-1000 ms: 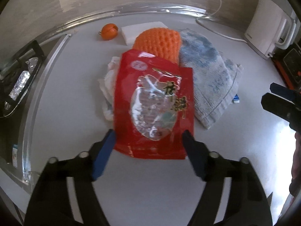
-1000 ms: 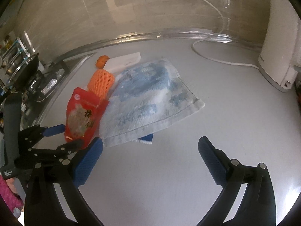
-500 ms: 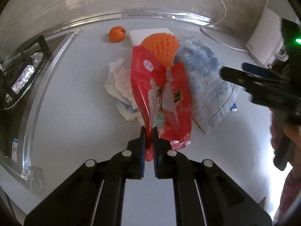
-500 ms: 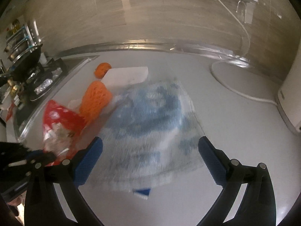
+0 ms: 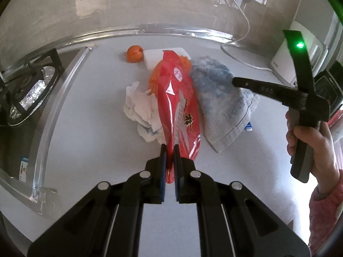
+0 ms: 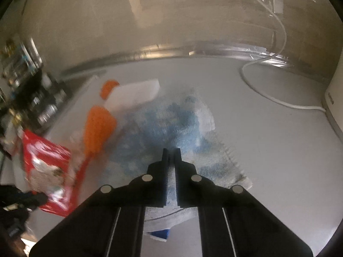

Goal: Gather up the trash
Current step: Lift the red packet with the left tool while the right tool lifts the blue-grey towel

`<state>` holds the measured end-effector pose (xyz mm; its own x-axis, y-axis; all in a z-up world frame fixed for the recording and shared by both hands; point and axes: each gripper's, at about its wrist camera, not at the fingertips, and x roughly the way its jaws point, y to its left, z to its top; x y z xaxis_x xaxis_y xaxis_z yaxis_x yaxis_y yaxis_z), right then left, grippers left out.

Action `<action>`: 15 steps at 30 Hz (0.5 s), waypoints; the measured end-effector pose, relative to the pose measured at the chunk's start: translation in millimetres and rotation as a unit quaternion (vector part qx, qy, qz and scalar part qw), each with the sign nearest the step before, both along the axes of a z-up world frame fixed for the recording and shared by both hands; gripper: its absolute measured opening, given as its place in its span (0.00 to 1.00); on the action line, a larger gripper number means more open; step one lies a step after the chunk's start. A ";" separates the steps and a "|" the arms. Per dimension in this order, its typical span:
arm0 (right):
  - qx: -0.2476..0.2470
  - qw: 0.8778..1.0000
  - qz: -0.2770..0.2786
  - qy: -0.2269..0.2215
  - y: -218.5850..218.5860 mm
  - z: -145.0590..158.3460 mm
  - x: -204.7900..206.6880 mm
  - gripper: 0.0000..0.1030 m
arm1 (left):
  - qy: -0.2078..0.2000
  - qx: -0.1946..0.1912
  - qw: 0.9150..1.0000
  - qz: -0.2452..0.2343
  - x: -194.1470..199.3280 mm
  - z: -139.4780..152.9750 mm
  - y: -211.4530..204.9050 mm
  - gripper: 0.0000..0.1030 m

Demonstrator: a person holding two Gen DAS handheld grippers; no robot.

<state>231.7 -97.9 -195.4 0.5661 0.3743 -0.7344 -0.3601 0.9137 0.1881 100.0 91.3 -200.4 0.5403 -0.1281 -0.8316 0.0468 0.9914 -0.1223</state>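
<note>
Left tool [image 5: 169,150] clamped on red snack bag [image 5: 179,105], crumpled tissue [image 5: 141,111] beside, blue towel [image 5: 223,100] right.

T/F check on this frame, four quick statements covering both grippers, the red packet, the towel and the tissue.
1. The left gripper is shut on the red packet. True.
2. The right gripper is wide open. False: its fingers are nearly together, over the blue towel.
3. The crumpled tissue lies on the towel's right side. False: it lies left of the packet, with the towel on the right.
4. A small orange fruit sits near the back of the counter. True.
</note>
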 end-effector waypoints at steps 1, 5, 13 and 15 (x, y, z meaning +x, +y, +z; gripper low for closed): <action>0.006 1.000 -0.002 -0.007 -2.1 6.1 -1.3 0.06 | -0.002 -0.002 1.000 0.001 -0.6 1.4 1.3 0.06; 0.022 0.999 0.006 -0.023 -1.7 24.9 -3.3 0.05 | -0.010 -0.009 1.000 0.005 -1.7 8.6 5.8 0.06; 0.058 0.995 0.037 -0.069 15.5 80.2 -20.3 0.04 | -0.041 -0.015 0.999 0.003 -11.5 34.3 14.3 0.05; 0.061 0.994 0.042 -0.084 19.0 95.3 -27.3 0.04 | -0.051 -0.023 0.998 0.005 -14.1 44.6 18.0 0.05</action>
